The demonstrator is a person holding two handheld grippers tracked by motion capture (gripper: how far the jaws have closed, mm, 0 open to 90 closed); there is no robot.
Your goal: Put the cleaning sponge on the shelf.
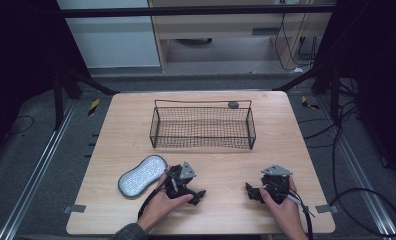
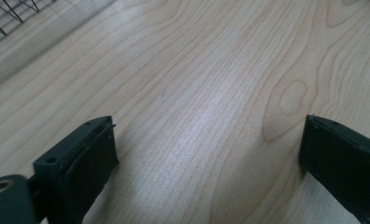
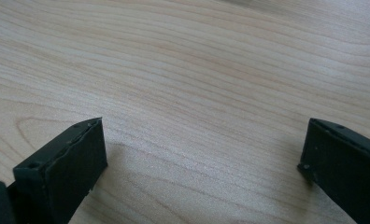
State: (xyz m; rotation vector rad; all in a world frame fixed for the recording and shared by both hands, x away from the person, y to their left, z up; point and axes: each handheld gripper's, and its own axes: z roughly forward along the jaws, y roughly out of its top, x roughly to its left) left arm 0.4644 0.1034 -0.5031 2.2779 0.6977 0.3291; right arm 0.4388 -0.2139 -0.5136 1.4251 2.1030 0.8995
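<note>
Nearest the camera in the high view, the person's left hand point(image 1: 158, 204) comes up from the table's near edge and holds the left gripper point(image 1: 198, 196), a black two-jaw tool topped by a grey three-cornered plate, low over the pale wooden table point(image 1: 221, 215). In the left gripper view its jaws stand wide apart with only bare wood grain between them, and a corner of wire mesh shows at the upper left. Just to the left of that gripper lies a flat oblong grey pad with a white dotted face point(image 1: 142, 175), close to the gripper's body. Farther back, near the middle of the table, stands a black rectangular wire-mesh basket point(image 1: 202, 145), with a small dark round object point(image 1: 233, 105) at its far rim. To the right, the right hand point(image 1: 284, 207) holds the right gripper point(image 1: 251, 192); in its own view its jaws are likewise spread wide over bare wood.
</note>
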